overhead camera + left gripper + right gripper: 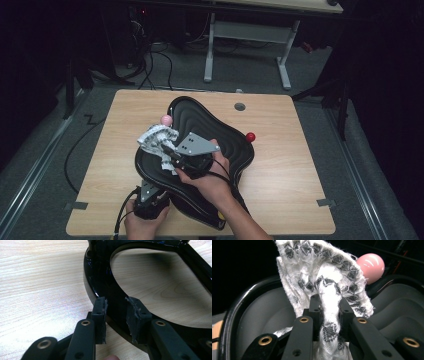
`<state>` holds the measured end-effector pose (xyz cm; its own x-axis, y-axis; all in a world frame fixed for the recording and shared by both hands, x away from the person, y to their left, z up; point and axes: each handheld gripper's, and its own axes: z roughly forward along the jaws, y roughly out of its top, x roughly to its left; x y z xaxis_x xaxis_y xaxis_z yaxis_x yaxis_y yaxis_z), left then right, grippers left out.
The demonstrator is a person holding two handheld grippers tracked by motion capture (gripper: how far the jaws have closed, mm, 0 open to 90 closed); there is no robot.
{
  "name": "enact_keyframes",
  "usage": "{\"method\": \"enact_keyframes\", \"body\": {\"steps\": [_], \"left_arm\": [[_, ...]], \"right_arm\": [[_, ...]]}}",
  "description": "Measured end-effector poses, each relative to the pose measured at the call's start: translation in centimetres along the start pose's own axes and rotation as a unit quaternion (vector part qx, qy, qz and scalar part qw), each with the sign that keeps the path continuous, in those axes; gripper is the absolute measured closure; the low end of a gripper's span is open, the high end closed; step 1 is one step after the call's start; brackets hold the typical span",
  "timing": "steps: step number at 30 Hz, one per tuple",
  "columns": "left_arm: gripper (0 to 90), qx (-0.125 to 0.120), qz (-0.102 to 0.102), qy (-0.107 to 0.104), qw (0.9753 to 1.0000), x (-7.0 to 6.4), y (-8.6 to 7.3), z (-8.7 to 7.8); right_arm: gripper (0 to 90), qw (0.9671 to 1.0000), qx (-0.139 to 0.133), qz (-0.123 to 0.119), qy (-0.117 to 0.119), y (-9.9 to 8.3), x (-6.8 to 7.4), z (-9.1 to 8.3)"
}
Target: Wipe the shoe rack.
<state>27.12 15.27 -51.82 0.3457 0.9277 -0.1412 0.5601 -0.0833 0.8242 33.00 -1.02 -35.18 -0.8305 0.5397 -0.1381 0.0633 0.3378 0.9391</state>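
Over black tray [225,131], right tongs [329,305] cloth-laden [324,270]

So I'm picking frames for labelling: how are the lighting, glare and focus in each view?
High view: table lit, surroundings dark, tray dull. Left gripper view: bright wood, small glints on the tray rim, its shadow on the wood inside the opening, near jaws slightly soft. Right gripper view: cloth sharp and bright, glare on the pink ball, background black.
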Motion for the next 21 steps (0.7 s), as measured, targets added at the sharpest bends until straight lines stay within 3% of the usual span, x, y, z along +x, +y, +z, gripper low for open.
{"method": "enact_keyframes", "body": {"steps": [4, 8, 11, 16, 17, 21], "left_arm": [[69.2, 0.000, 0.001, 0.001, 1.0000, 0.0, 0.0, 0.0], [69.2, -0.003, 0.006, 0.003, 1.0000, 0.0, 0.0, 0.0], [69.2, -0.003, 0.005, 0.003, 1.0000, 0.0, 0.0, 0.0], [69.2, -0.004, 0.005, 0.004, 1.0000, 0.0, 0.0, 0.1], [69.2, -0.004, 0.004, 0.004, 1.0000, 0.0, 0.0, 0.1], [69.1, -0.004, 0.004, 0.004, 1.0000, 0.0, 0.0, 0.1]], "right_arm": [[78.4, 0.9991, -0.006, -0.013, 0.040, 0.2, 1.0, -0.3], [78.6, 0.9954, -0.010, -0.046, 0.083, 0.2, 3.0, -0.9], [78.6, 0.9957, -0.009, -0.050, 0.077, 0.2, 3.1, -1.1], [78.5, 0.9995, -0.002, -0.009, 0.031, -0.4, 0.5, -0.6], [78.4, 0.9999, 0.001, 0.001, 0.013, -0.6, -0.2, -0.5], [78.4, 0.9998, 0.004, 0.019, 0.000, -1.0, -1.2, -0.7]]}}
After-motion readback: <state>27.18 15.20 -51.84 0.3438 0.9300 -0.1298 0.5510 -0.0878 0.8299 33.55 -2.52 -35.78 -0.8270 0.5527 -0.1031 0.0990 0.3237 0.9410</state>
